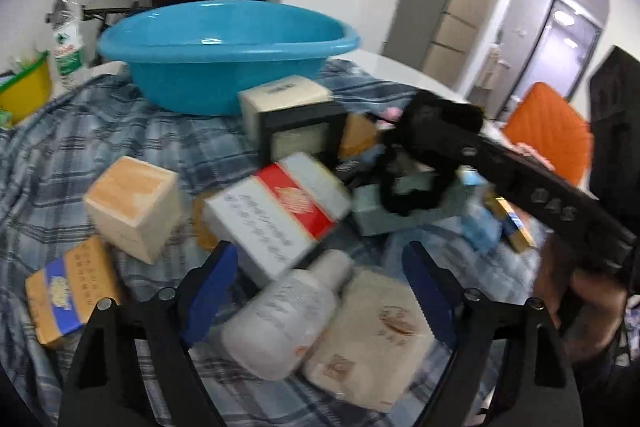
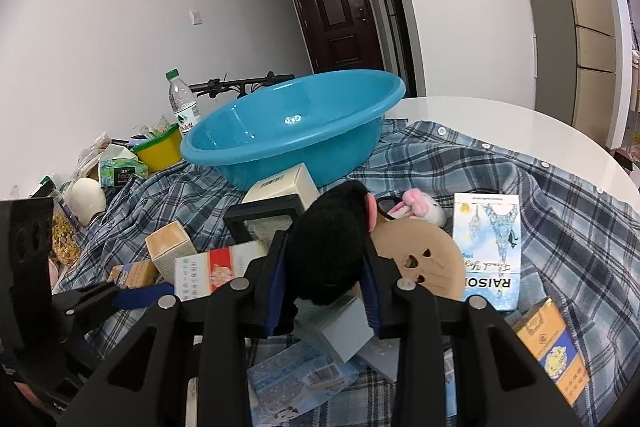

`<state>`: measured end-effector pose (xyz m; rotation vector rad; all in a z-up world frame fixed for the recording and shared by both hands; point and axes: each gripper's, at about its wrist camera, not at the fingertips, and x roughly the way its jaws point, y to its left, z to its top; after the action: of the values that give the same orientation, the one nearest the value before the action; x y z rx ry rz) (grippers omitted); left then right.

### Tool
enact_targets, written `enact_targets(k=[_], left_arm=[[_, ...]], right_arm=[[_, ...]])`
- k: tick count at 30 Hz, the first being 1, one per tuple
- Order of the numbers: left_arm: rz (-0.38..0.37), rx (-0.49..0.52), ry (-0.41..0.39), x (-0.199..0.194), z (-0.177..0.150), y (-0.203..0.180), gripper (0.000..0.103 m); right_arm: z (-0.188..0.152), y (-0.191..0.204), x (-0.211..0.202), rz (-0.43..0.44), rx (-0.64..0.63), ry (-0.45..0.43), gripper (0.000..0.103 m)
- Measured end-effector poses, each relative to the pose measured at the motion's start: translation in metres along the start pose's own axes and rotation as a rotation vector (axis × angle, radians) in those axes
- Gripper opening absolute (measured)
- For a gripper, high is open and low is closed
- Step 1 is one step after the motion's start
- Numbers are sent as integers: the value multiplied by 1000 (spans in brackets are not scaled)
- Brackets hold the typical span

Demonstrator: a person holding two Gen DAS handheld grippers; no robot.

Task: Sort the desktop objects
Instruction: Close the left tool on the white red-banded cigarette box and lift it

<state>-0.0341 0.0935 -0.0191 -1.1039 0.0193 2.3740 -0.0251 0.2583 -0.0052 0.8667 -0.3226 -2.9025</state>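
Observation:
A blue basin [image 1: 224, 43] stands at the back of a plaid cloth [image 1: 60, 155]; it also shows in the right wrist view [image 2: 288, 131]. My right gripper [image 2: 325, 283] is shut on a black plush toy [image 2: 328, 247], held above a grey box [image 2: 336, 327]. In the left wrist view the toy [image 1: 424, 135] hangs from the right gripper's arm. My left gripper [image 1: 320, 291] is open, its blue pads either side of a white bottle [image 1: 288, 319] and a beige pouch [image 1: 376, 335], above them.
Boxes crowd the cloth: a red-and-white one [image 1: 280, 215], a tan cube [image 1: 132, 207], an orange-blue one [image 1: 68, 291], a black-framed one [image 1: 300, 131]. A tan disc [image 2: 424, 259], a yoghurt carton [image 2: 488, 247], a yellow tub [image 2: 160, 151] and a water bottle [image 2: 182, 103] stand around.

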Motion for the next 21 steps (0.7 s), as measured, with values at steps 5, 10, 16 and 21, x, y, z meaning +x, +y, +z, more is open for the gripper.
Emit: enact_targets(k=[5, 10, 16, 21], left_arm=[[65, 28, 41, 15, 13, 17, 90], [79, 135, 92, 37, 23, 16, 90], [103, 227, 119, 54, 23, 10, 91], [95, 192, 74, 44, 20, 12, 78]], right_arm=[[1, -4, 1, -2, 9, 2, 32], [-1, -2, 3, 3, 1, 8, 32], [-2, -3, 3, 7, 3, 11, 33], [-2, -5, 3, 5, 12, 10, 33]])
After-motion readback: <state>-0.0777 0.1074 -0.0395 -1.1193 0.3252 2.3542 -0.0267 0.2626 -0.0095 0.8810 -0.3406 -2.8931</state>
